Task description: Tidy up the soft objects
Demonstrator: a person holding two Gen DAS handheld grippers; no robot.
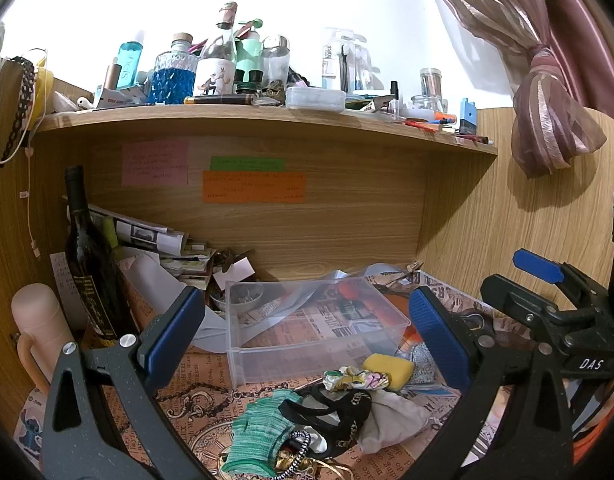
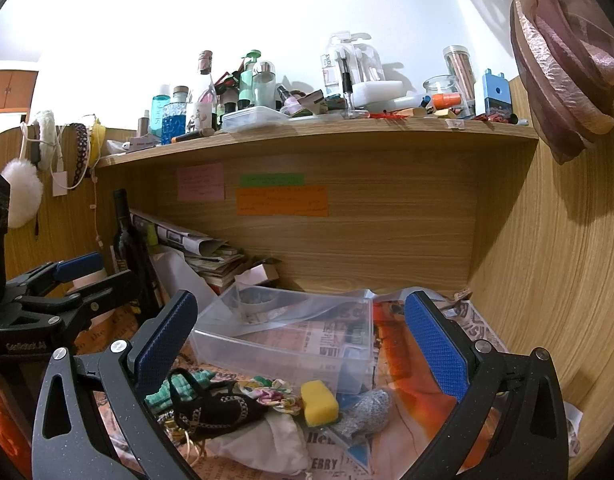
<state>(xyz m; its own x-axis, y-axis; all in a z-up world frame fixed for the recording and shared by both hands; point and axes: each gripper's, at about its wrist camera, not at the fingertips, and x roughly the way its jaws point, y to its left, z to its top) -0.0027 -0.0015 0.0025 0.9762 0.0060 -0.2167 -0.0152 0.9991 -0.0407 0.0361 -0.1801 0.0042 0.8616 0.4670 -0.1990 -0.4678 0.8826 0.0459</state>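
A clear plastic box (image 1: pixel 243 354) (image 2: pixel 211 346) sits empty on the newspaper-covered desk. In front of it lies a pile of soft things: a yellow sponge (image 1: pixel 389 370) (image 2: pixel 318 402), a floral scrunchie (image 1: pixel 353 379) (image 2: pixel 277 397), a black cloth with chain print (image 1: pixel 339 408) (image 2: pixel 215 410), a green knitted cloth (image 1: pixel 259 436) (image 2: pixel 163 394), a white cloth pouch (image 1: pixel 391 420) (image 2: pixel 263 444) and a grey scrubber (image 1: pixel 423 362) (image 2: pixel 365 412). My left gripper (image 1: pixel 307 328) is open above the pile. My right gripper (image 2: pixel 301 334) is open above the box and sponge. Both are empty.
A dark wine bottle (image 1: pixel 87 256) (image 2: pixel 127 236), a pink flask (image 1: pixel 39 324) and stacked papers (image 1: pixel 155 240) stand at the left. A crowded shelf (image 1: pixel 267 118) (image 2: pixel 315 134) hangs above. Wooden panels (image 2: pixel 547 300) close the back and right. A curtain (image 1: pixel 547 80) hangs top right.
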